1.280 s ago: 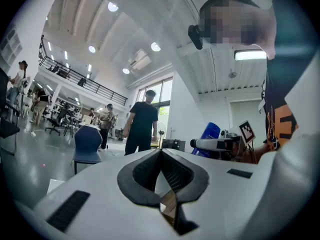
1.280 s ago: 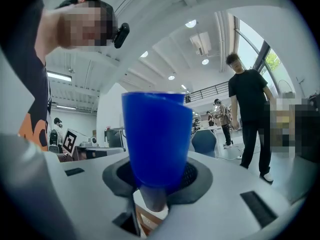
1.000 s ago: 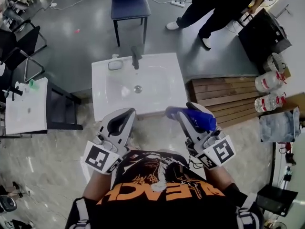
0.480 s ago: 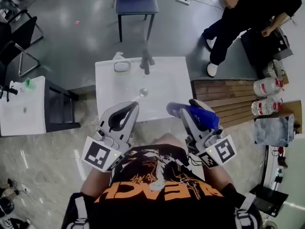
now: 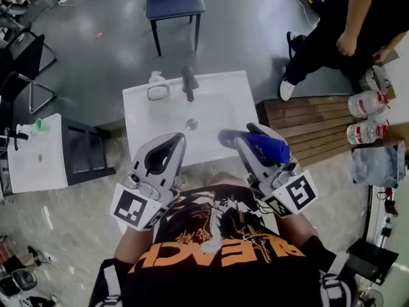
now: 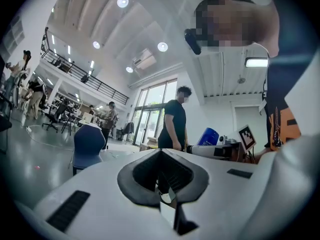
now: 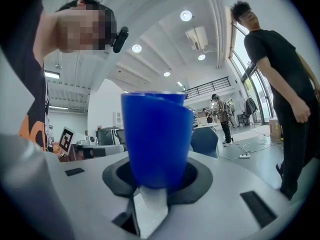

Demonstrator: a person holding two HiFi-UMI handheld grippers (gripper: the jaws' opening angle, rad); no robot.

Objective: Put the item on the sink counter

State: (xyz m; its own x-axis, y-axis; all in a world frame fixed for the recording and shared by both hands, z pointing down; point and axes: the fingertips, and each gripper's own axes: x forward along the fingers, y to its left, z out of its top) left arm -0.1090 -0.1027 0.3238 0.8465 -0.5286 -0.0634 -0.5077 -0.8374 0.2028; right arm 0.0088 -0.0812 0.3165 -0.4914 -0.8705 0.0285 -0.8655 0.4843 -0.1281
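A smooth, opaque blue cup (image 5: pixel 268 149) sits just right of frame centre, pinched between the right gripper's (image 5: pixel 251 137) jaws. It overlaps the lower right corner of the white sink counter (image 5: pixel 225 87). The left gripper's (image 5: pixel 174 139) jaws are pressed together on nothing.

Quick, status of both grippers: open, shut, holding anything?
Left gripper: shut, nothing between its jaws.
Right gripper: shut on the blue container.

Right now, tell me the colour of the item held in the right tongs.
Plain solid blue; the item shows best in the right gripper view.
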